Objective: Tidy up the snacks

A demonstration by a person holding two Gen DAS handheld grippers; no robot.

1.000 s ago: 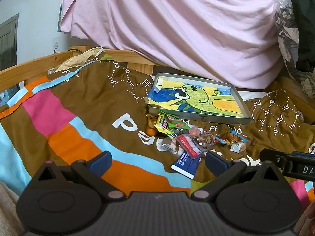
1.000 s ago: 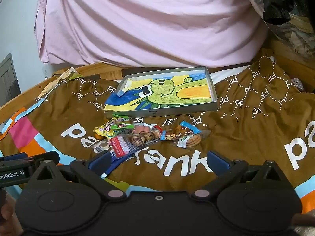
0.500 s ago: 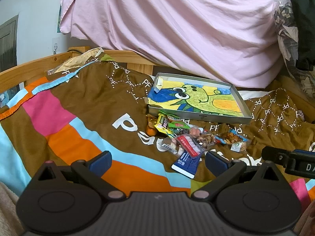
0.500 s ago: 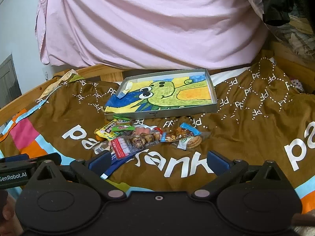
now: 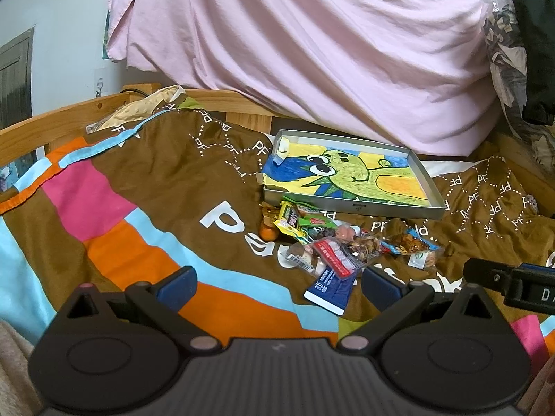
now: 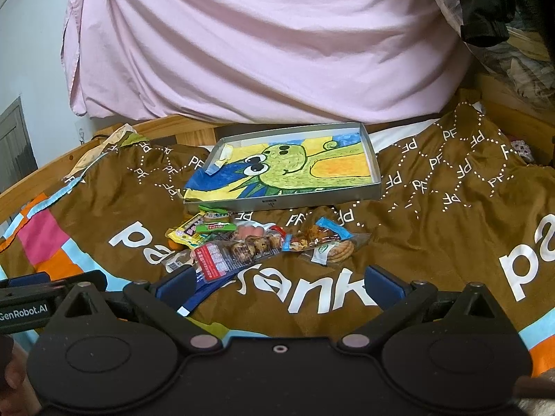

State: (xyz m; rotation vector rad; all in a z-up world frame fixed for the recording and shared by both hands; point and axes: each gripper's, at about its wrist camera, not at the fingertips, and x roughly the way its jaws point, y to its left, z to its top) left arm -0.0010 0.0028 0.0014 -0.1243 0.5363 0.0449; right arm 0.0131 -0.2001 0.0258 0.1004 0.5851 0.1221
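A heap of snack packets [image 5: 333, 246] lies on a brown patterned blanket [image 5: 166, 187], just in front of a shallow grey tray [image 5: 350, 207] lined with a green cartoon drawing. The heap includes a yellow packet [image 5: 289, 220], a red-labelled clear pack [image 5: 334, 254], a blue card packet [image 5: 329, 289] and a cookie pack [image 5: 414, 246]. My left gripper [image 5: 277, 286] is open and empty, short of the heap. My right gripper [image 6: 279, 286] is open and empty, also short of the heap [image 6: 256, 242]; the tray [image 6: 284, 202] lies beyond.
A pink sheet [image 5: 312, 52] hangs behind the tray. A wooden bed rail [image 5: 52, 124] runs along the left and back. Dark clothing [image 6: 485, 10] hangs at the upper right. The other gripper's body [image 5: 513, 282] shows at the right edge of the left wrist view.
Both grippers have eased slightly; the tray and snacks sit a little lower and farther in view. Nothing was taken hold of; the snacks have not moved.
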